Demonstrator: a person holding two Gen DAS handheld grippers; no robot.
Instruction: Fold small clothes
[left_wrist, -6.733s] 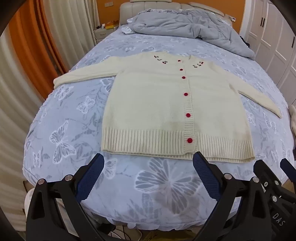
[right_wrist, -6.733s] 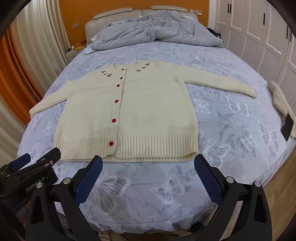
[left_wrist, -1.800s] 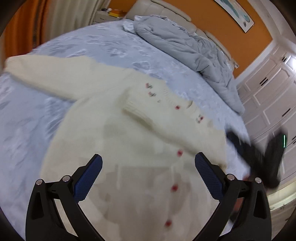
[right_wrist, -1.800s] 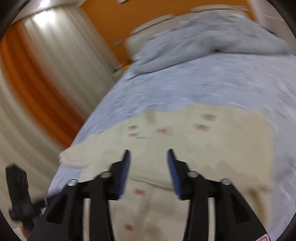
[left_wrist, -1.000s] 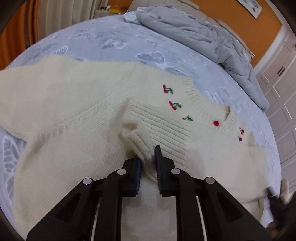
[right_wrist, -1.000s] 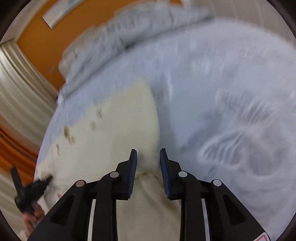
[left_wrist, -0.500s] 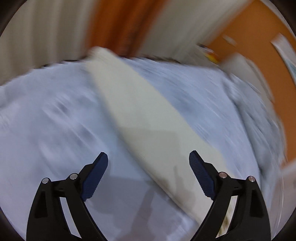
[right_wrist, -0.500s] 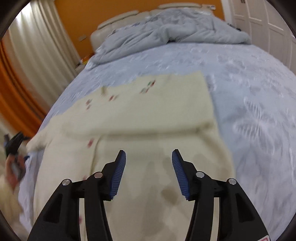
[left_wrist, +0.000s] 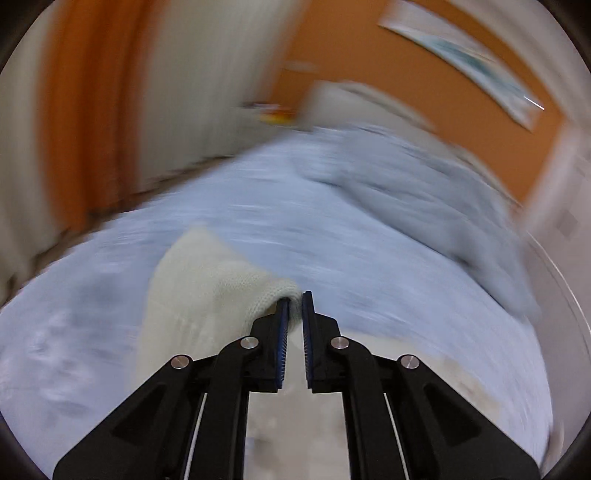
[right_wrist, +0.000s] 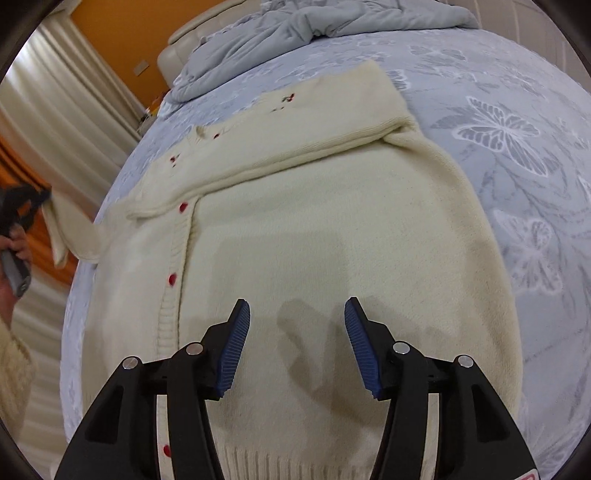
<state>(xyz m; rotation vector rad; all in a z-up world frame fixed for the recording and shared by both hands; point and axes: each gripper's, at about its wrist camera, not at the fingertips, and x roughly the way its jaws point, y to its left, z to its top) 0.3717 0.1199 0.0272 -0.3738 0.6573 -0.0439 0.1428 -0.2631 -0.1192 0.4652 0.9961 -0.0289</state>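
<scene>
Now the left claw (left_wrist: 294, 303) pinches the cardigan (right_wrist: 332, 229) sleeve cuff; right claw (right_wrist: 297, 314) hovers spread above its body.

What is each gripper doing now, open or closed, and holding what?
Left gripper: closed on the sleeve of the cardigan.
Right gripper: open, holding nothing, above the cardigan.

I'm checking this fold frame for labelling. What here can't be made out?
- Left wrist view: motion blur smears the bed and wall; the left hand-held gripper hides the sleeve tip it pinches.
- Right wrist view: the cardigan hem is cut off by the bottom edge and the open right hand-held gripper; the collar embroidery is too small.
</scene>
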